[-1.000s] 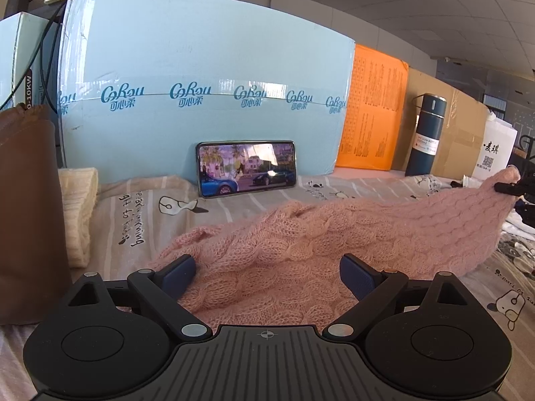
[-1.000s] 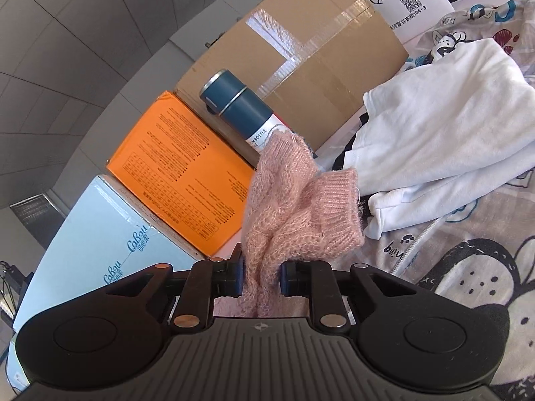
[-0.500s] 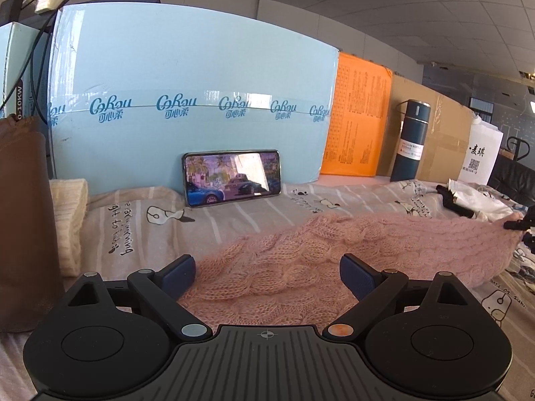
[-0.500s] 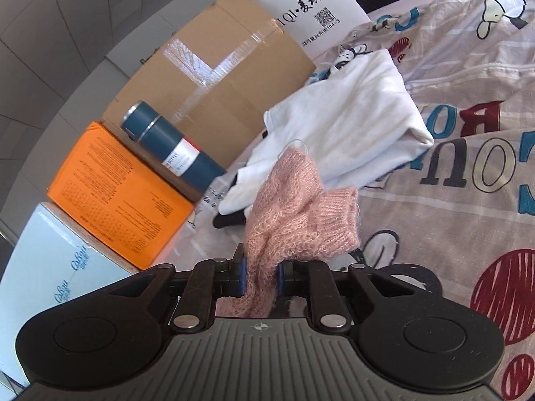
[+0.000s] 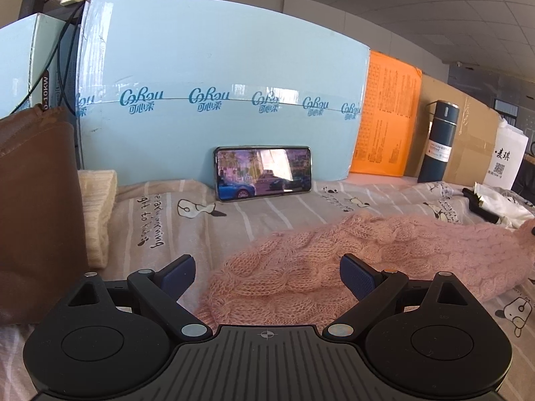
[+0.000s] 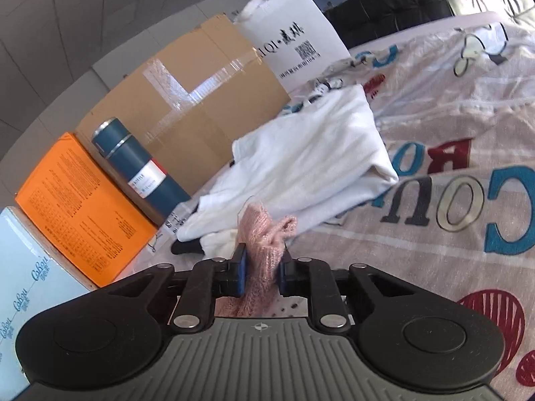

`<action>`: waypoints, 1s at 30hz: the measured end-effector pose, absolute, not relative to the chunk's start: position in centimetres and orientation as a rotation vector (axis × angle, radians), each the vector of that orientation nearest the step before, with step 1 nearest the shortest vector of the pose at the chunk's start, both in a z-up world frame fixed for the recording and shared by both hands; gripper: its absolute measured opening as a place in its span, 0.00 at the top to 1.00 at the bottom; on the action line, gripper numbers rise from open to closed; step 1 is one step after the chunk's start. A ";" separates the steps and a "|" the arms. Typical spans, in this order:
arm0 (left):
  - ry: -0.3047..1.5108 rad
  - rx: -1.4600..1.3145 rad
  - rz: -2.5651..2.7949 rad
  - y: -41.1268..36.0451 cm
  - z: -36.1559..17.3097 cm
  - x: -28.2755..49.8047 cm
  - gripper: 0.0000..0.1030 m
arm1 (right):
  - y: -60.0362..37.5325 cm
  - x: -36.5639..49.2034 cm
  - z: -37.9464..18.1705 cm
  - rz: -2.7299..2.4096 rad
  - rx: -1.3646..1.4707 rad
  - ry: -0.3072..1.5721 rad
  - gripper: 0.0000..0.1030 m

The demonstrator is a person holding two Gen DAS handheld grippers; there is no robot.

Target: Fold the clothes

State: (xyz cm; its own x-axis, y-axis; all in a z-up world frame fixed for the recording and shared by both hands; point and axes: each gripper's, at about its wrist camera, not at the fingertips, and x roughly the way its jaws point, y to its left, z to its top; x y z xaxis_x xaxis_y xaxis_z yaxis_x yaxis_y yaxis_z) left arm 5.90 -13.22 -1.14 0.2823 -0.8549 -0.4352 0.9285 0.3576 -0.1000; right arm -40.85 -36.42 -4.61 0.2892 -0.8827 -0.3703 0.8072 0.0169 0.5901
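The left tool (image 5: pixel 267 275) is open, its blue-padded fingers (image 5: pixel 357 277) spread wide, with nothing between them. It sits low over the printed bedsheet (image 5: pixel 267 214). The pink cable-knit sweater (image 5: pixel 351 260) lies on the bedsheet directly ahead of this tool and extends to the right edge of the left wrist view; its near end lies between the spread fingers, and whether it touches either pad cannot be told.

The right tool (image 6: pixel 261 269) is closed on one end of the pink cable-knit sweater (image 6: pixel 264 234). The knit is pinched between both pads, and a bunched portion projects forward past the fingertips.

Surroundings, left wrist view:
- A phone (image 5: pixel 262 173) stands on its long edge against a light blue carton (image 5: pixel 217 100), screen lit.
- An orange box (image 5: pixel 384 120) stands to the right of the carton.
- A dark blue flask (image 5: pixel 438 143) stands upright in front of a brown cardboard box (image 5: pixel 474 133).
- A cream knit item (image 5: pixel 97 210) lies at the left, beside a brown fabric item (image 5: pixel 36 200).

Surroundings, right wrist view:
- A white garment (image 6: pixel 307 160) lies on the bedsheet just beyond the gripped knit end.
- A white paper bag (image 6: pixel 294 43) stands beside the brown cardboard box.
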 end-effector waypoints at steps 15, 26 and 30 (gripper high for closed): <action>0.451 0.195 -1.233 -13.3 -1.2 5.6 0.07 | -32.9 -29.3 -0.5 -0.880 0.560 -0.029 0.87; 0.457 0.201 -1.242 -13.3 -1.3 5.5 0.07 | -30.9 -24.1 -2.2 -0.688 0.466 0.146 0.82; 0.457 0.200 -1.244 -13.3 -1.3 5.5 0.07 | -30.0 -23.5 -2.5 -0.643 0.421 0.165 0.59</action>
State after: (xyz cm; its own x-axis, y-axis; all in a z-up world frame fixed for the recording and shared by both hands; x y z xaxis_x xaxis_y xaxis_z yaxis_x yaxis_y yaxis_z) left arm 5.51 -13.32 -1.30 0.2459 -0.8642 -0.4390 0.9427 0.3185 -0.0990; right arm -23.50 -29.99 -2.50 0.7910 -0.5457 -0.2765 0.6114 0.7199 0.3285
